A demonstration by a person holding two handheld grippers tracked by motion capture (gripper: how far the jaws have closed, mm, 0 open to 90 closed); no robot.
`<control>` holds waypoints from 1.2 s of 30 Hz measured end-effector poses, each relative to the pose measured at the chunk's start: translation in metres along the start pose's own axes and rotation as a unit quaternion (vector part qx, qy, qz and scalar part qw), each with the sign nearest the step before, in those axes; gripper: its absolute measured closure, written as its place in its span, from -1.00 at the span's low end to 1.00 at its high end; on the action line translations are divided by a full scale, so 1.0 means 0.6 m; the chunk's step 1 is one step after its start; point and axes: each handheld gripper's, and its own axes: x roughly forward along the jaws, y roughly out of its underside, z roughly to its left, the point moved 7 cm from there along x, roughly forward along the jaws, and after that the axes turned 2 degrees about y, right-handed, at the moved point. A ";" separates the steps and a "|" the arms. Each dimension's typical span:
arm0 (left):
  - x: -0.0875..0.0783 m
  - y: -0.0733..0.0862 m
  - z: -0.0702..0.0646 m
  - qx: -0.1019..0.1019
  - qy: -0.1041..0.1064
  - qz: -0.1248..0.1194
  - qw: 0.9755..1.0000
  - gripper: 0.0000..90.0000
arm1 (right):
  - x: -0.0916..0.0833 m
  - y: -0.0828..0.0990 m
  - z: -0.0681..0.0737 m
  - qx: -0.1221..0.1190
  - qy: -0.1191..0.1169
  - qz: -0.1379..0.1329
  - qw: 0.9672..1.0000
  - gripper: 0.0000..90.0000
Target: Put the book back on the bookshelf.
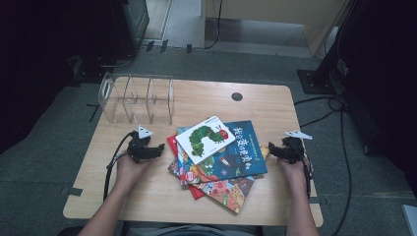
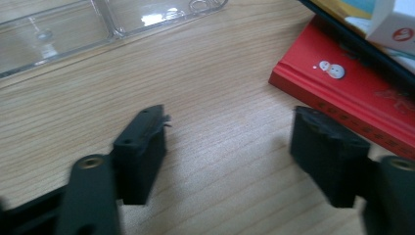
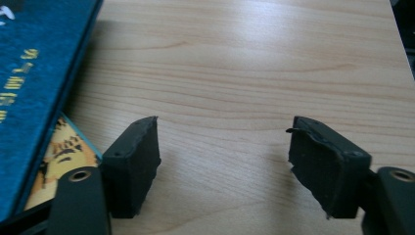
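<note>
A loose stack of picture books lies mid-table. On top is a white caterpillar book (image 1: 205,138), over a blue book (image 1: 237,153), a red book (image 1: 172,143) and a colourful one (image 1: 227,191). My left gripper (image 1: 154,150) rests on the table just left of the stack. In the left gripper view its jaws (image 2: 230,122) stand open over bare wood, with the red book (image 2: 342,95) to the right. My right gripper (image 1: 271,150) sits at the stack's right edge. It is open (image 3: 222,129) over bare wood, beside the blue book (image 3: 34,73).
A clear acrylic divider rack (image 1: 136,98) stands at the table's back left, also seen in the left gripper view (image 2: 68,27). A round cable hole (image 1: 237,96) is at the back. Cables trail from both grippers toward the front edge.
</note>
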 end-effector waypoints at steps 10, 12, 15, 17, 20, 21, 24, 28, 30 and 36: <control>-0.019 -0.019 -0.002 0.007 0.047 0.013 0.999 0.25 | -0.021 -0.017 0.033 -0.008 -0.043 -0.012 0.999 -0.06; -0.021 -0.026 -0.005 -0.001 0.064 0.013 0.998 0.29 | -0.026 -0.020 0.042 -0.010 -0.054 -0.014 0.998 0.00; -0.024 -0.036 -0.007 -0.006 0.074 0.009 0.997 0.43 | -0.033 -0.024 0.059 -0.018 -0.069 -0.016 0.997 0.17; -0.026 -0.044 -0.011 -0.004 0.084 0.006 0.996 0.52 | -0.039 -0.026 0.071 -0.020 -0.080 -0.020 0.996 0.30; -0.026 -0.054 -0.016 -0.002 0.104 0.010 0.995 0.64 | -0.046 -0.027 0.090 -0.022 -0.101 -0.021 0.994 0.48; -0.025 -0.058 -0.019 -0.001 0.113 0.013 0.994 0.66 | -0.046 -0.025 0.096 -0.024 -0.108 -0.017 0.994 0.55; -0.025 -0.066 -0.026 0.018 0.120 0.020 0.992 0.82 | -0.048 -0.023 0.111 -0.034 -0.117 -0.016 0.992 0.70; -0.018 -0.085 -0.028 0.020 0.129 0.019 0.991 0.88 | -0.049 -0.022 0.129 -0.037 -0.131 -0.013 0.991 0.84; -0.011 -0.093 -0.033 0.022 0.138 0.019 0.990 0.91 | -0.048 -0.023 0.136 -0.040 -0.133 -0.009 0.990 0.92; 0.013 -0.102 -0.052 0.047 0.143 0.029 0.988 0.91 | -0.039 -0.029 0.157 -0.039 -0.148 -0.005 0.988 0.97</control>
